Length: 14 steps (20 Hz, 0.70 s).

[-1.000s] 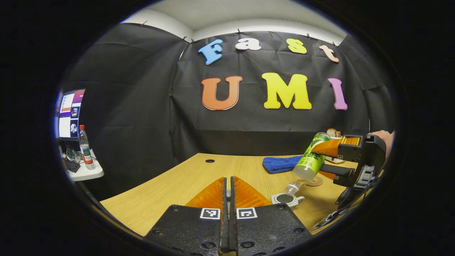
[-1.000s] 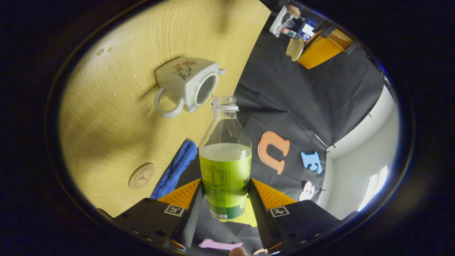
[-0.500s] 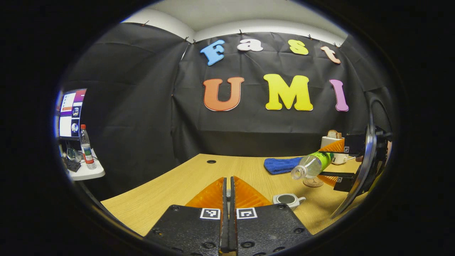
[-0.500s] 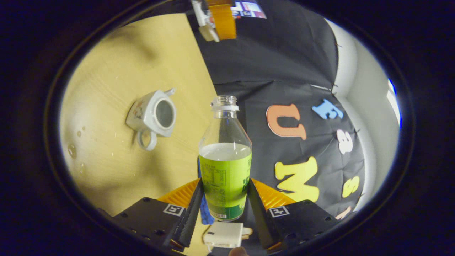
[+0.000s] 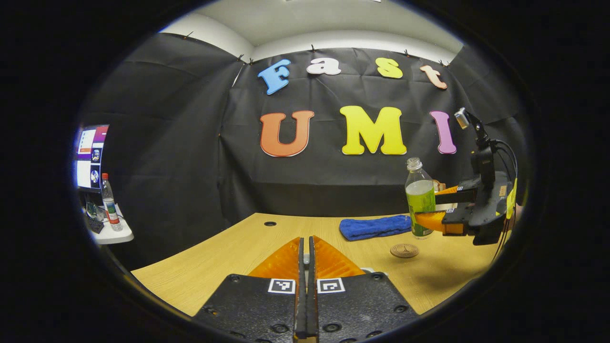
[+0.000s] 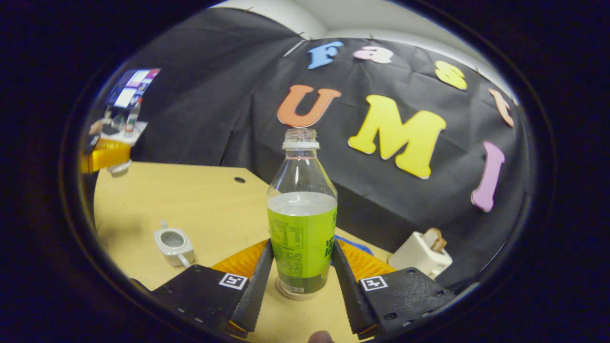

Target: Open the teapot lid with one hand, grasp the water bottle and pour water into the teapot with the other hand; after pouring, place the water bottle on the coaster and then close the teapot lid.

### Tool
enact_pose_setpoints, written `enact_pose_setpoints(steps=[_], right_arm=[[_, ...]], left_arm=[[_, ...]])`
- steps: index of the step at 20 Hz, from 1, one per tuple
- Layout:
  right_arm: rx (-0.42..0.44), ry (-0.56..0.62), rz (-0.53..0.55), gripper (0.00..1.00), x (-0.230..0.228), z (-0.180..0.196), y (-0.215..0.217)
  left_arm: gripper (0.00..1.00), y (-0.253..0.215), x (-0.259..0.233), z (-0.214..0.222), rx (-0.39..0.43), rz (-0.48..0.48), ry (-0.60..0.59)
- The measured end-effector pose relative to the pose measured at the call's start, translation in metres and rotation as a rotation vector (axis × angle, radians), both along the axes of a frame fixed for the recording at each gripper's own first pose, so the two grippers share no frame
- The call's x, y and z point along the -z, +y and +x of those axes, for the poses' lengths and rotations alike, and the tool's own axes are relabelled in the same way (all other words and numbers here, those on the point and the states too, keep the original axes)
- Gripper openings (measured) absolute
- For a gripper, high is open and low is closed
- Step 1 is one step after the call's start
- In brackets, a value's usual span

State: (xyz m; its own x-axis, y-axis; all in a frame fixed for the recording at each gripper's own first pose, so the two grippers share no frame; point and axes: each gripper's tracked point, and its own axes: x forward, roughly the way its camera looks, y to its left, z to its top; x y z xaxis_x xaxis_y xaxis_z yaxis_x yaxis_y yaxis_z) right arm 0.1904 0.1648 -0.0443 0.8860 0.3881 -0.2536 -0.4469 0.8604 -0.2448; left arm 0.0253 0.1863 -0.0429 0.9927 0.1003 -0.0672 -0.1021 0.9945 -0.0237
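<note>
The bottle [image 6: 302, 214] was held upright in the right gripper [image 6: 301, 286], above the coaster [image 5: 404, 250]. The left gripper [image 5: 305, 267] was pinched on the lid [image 6: 118, 168]. An off-centre landing could topple the open bottle.

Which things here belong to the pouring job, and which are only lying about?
For the job:
bottle, held upright in the right gripper
teapot, lid off
lid, in the left gripper
coaster

Lying about:
blue cloth
toaster
side shelf bottle
</note>
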Motion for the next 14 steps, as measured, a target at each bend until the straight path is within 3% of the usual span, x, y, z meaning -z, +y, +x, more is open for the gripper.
enact_pose_setpoints(steps=[4,9,14], right_arm=[[0.07,0.146,0.198,0.72,0.031,0.026,-0.017],[0.115,0.189,0.242,0.72,0.057,0.058,-0.017],[0.118,0.195,0.216,0.71,0.076,0.066,-0.011]], left_arm=[[0.02,-0.016,-0.004,0.002,0.021,0.003,0.001],[0.02,-0.024,-0.006,0.002,0.036,0.019,0.001],[0.02,-0.021,-0.003,0.002,0.03,0.02,0.008]])
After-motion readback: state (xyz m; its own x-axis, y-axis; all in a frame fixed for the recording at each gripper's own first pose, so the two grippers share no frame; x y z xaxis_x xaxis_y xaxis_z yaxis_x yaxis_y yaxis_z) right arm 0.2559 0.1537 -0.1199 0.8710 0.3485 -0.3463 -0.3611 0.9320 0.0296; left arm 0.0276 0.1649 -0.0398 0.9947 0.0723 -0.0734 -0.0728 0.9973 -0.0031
